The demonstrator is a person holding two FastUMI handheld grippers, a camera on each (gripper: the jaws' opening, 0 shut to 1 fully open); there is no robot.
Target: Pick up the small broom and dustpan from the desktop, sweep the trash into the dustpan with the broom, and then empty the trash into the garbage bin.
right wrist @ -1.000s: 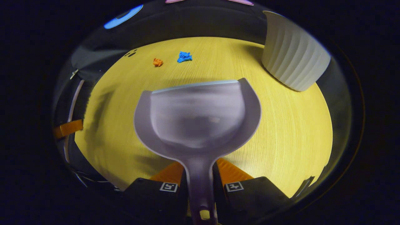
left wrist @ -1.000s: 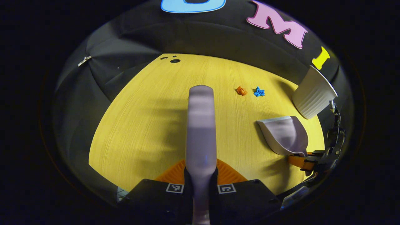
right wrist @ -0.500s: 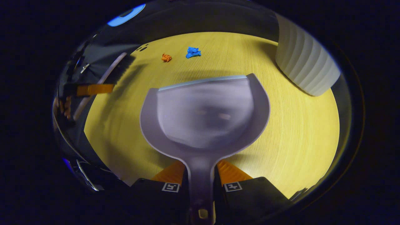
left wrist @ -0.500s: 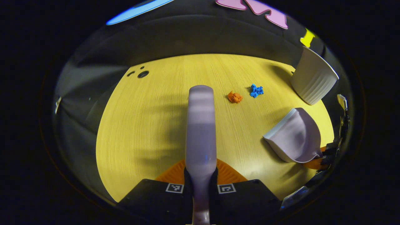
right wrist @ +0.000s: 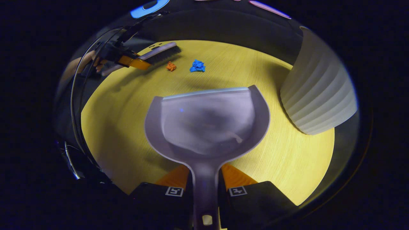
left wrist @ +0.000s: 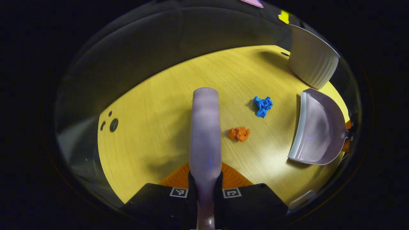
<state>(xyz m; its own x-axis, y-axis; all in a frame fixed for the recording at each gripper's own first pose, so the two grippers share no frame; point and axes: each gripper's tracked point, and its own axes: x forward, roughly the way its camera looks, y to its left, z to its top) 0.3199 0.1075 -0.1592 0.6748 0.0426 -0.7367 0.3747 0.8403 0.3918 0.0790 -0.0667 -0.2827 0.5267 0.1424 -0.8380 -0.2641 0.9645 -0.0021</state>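
over the last second the left gripper (left wrist: 205, 179) has swung the broom (left wrist: 205, 127) in beside the orange scrap (left wrist: 239, 134), fingers clamped on its handle. the right gripper (right wrist: 206, 182) grips the dustpan (right wrist: 207, 123), its mouth now turned toward the blue scrap (left wrist: 263, 106). sweeping looks about to start. the yellow worktop (left wrist: 153, 134) is otherwise bare; the ribbed bin (right wrist: 319, 95) stands near the dustpan, dark cloth behind.

My broom (left wrist: 205, 127) & dustpan (right wrist: 207, 123): pale lilac. Trash: one orange scrap (left wrist: 239, 134), one blue scrap (left wrist: 263, 105). Bin (right wrist: 318, 95): white, ribbed. Desktop (left wrist: 153, 127): yellow woodgrain. My fingers (left wrist: 235, 177): orange.
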